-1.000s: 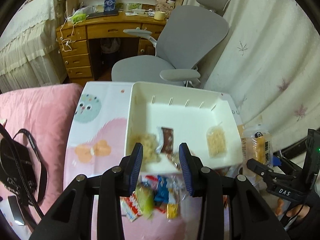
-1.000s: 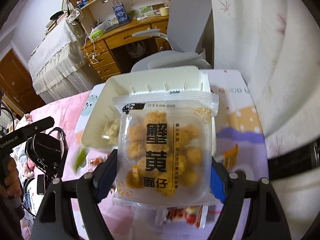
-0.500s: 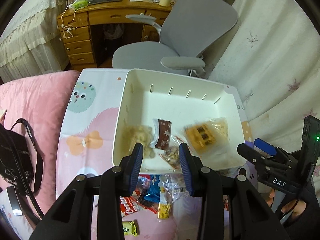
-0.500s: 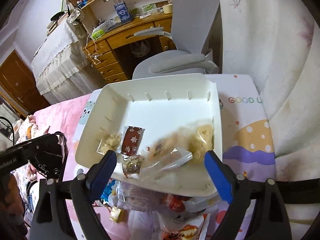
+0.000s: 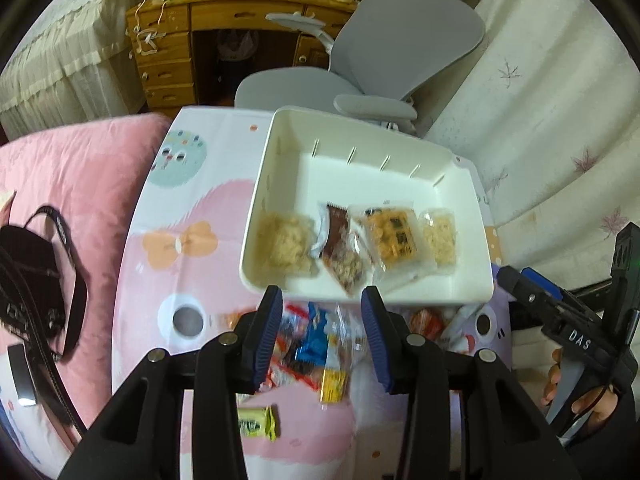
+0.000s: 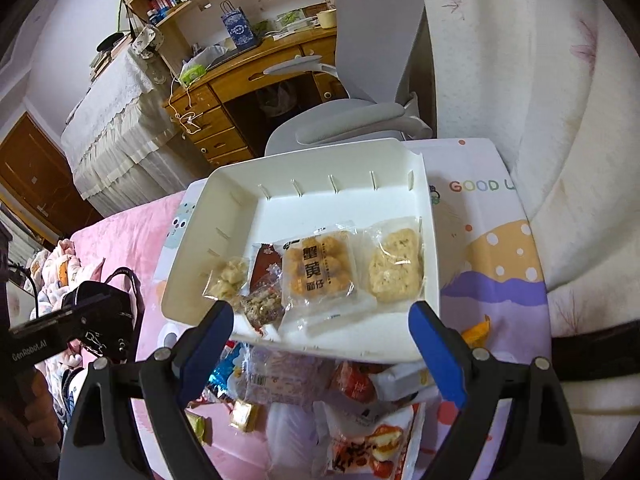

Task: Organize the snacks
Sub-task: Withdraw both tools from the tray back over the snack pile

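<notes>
both grippers pointed steeply down over the low table (image 5: 188,208), near the front edge of the white tray (image 5: 460,300). the left gripper (image 5: 322,334) hung over the loose pile of snacks (image 5: 316,344) in front of the tray; its jaws were part way apart and opening, with nothing pinched between them. the right gripper (image 6: 320,344) hovered at the tray's front rim, jaws spread wide and empty.

the orange snack pack (image 6: 320,270) lay flat inside the tray (image 6: 240,200), between a brown wrapper (image 6: 264,264) and a pale rice cake (image 6: 396,268), with a pack of pale crumbly bites (image 6: 230,276) at the left end. all four sat in a row along the front half; the back half of the tray was bare. the tray's far corner sat close to the table's edge, by the grey chair (image 5: 400,40).

a second earlier the right gripper had held that orange pack between its jaws above the tray; now the pack rested in the tray, free of the jaws. a green-yellow sweet (image 5: 256,426) lay on the table near the left gripper.
</notes>
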`<state>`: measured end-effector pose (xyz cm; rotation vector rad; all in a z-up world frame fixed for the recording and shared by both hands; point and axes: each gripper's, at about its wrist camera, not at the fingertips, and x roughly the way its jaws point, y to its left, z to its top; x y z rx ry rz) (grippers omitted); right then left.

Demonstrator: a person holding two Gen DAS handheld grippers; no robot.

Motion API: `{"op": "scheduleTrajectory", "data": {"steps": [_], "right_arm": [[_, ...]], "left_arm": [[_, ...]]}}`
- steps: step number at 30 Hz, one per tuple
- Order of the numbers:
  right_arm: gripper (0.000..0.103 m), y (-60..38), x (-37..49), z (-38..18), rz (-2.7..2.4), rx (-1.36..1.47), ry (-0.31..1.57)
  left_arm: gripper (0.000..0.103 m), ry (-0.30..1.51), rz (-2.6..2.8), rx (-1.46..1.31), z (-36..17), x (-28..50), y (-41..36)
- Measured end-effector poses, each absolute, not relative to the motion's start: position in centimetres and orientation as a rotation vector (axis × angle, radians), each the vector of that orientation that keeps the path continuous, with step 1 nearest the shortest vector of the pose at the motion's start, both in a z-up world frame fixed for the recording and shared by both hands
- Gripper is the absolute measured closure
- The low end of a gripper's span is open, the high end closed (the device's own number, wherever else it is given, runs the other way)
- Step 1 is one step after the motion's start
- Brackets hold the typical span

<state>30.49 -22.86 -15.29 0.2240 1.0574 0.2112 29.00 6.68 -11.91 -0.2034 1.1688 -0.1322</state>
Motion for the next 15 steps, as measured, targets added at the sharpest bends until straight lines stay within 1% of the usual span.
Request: {"op": "scheduleTrajectory", "data": {"steps": [8,15], "right_arm": [[0.013,-23.1,27.9,-15.5,0.194,0.263,1.074],[0.013,-23.3,25.8,-16.9,0.171,0.291,1.120]], "left_arm": [[0.061,1.200,-0.086,-0.250,-12.6,24.9,9.3],[0.058,1.264,-0.030,-0.277,-15.2,21.6,10.8]]}}
